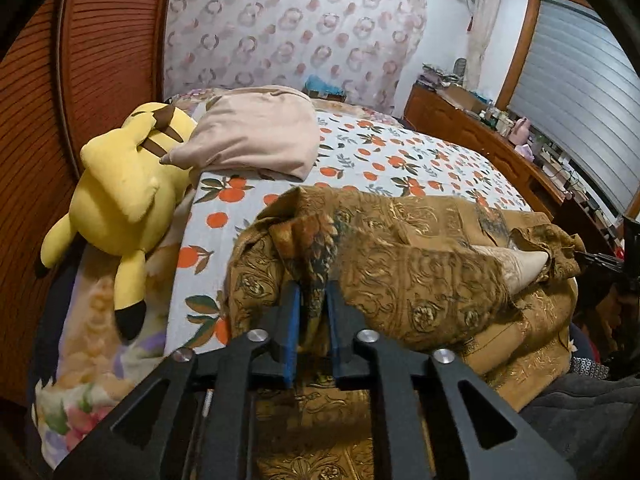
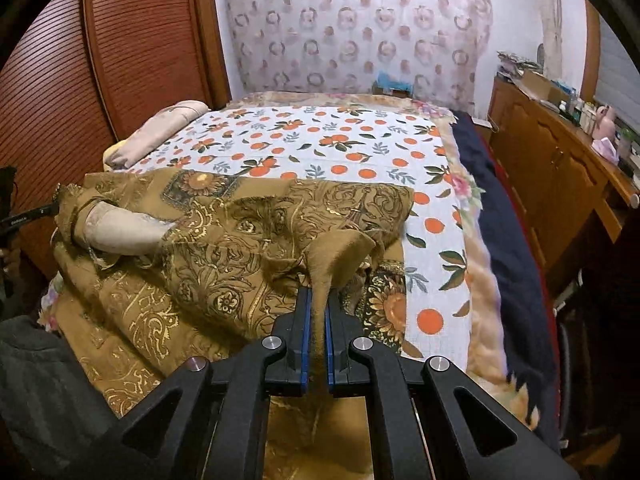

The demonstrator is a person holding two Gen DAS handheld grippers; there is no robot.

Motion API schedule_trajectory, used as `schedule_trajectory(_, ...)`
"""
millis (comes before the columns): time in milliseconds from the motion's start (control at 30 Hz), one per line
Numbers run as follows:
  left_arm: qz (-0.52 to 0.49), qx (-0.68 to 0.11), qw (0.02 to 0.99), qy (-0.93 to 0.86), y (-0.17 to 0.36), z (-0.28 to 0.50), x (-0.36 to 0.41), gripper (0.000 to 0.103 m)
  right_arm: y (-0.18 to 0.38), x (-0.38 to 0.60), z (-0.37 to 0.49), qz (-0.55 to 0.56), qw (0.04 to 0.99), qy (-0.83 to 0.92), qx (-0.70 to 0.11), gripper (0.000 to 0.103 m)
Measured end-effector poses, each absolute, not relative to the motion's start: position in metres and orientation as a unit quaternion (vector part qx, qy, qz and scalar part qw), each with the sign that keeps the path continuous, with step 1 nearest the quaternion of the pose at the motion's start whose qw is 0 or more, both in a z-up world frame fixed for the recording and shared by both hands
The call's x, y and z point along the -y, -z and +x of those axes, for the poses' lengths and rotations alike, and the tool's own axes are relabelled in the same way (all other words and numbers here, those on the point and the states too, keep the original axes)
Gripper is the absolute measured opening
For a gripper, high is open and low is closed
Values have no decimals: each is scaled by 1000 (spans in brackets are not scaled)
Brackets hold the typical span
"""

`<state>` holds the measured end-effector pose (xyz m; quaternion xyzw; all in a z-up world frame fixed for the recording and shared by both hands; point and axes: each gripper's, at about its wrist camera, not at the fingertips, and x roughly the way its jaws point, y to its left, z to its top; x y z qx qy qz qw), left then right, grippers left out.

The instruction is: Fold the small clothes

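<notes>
L wrist: my left claw point(image 1: 313, 300) sits slightly parted around a fold of the brown patterned garment point(image 1: 400, 280) on the bed point(image 1: 400, 152), loosening to drop it. R wrist: right claw point(image 2: 316, 312) pinches the other corner, keeping the fold edge taut.

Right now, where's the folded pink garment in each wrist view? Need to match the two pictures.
Left wrist: folded pink garment sits upper centre-left, beside the yellow plush toy, beyond the brown patterned garment.
Right wrist: it lies at the left edge of the bed, by the wooden panel, seen edge-on.
Shared landmark: the orange-print sheet, which the pink garment lies on in both.
</notes>
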<state>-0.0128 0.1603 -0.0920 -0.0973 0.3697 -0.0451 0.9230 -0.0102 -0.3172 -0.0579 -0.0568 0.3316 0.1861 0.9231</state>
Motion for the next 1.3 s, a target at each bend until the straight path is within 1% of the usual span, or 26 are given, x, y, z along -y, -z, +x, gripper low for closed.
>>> schedule_trajectory(33, -95, -366, 925, 42, 90, -14, -161, 27, 53, 317, -11, -60, 924, -183, -329, 11)
schedule_trajectory(67, -90, -361, 927, 37, 87, -16, -163, 36, 46, 317, -13, -62, 928, -175, -322, 14)
schedule_trajectory(100, -88, -355, 930, 36, 83, -17, -164, 43, 41, 319, -13, -62, 931, -172, -316, 16)
schedule_trajectory(133, -88, -350, 932, 36, 80, -17, -166, 44, 34, 322, -14, -60, 934, -171, -308, 17)
schedule_trajectory(167, -88, -347, 933, 36, 76, -17, -167, 47, 26, 324, -17, -57, 937, -171, -299, 21)
schedule_trajectory(200, -86, -346, 934, 35, 73, -16, -169, 55, 17, 327, -19, -55, 941, -170, -288, 30)
schedule_trajectory(233, -82, -344, 935, 32, 71, -15, -170, 62, 11, 329, -20, -56, 944, -165, -281, 36)
schedule_trajectory(267, -79, -340, 937, 28, 69, -13, -172, 76, 5, 331, -20, -56, 947, -160, -274, 43)
schedule_trajectory(300, -76, -336, 939, 25, 66, -11, -173, 81, -2, 333, -19, -56, 949, -156, -269, 47)
schedule_trajectory(333, -74, -332, 940, 25, 65, -8, -174, 82, -5, 334, -18, -57, 950, -154, -267, 48)
schedule_trajectory(400, -77, -332, 940, 21, 63, 2, -178, 82, -12, 334, -11, -62, 951, -147, -264, 55)
schedule_trajectory(500, -81, -330, 941, 6, 62, 19, -183, 82, -13, 331, 5, -58, 949, -154, -271, 62)
schedule_trajectory(600, -75, -336, 939, 3, 63, 38, -183, 82, -3, 330, 30, -54, 944, -156, -285, 65)
schedule_trajectory(700, -71, -344, 936, 6, 67, 56, -182, 82, 14, 329, 55, -53, 940, -151, -303, 65)
schedule_trajectory(900, -63, -380, 923, 16, 85, 81, -179, 82, 22, 323, 84, -29, 931, -152, -332, 65)
schedule_trajectory(1033, -56, -408, 911, 11, 101, 89, -179, 82, 33, 323, 100, -32, 923, -157, -350, 65)
schedule_trajectory(1300, -66, -437, 897, 15, 120, 95, -185, 82, 46, 327, 117, -28, 908, -166, -382, 65)
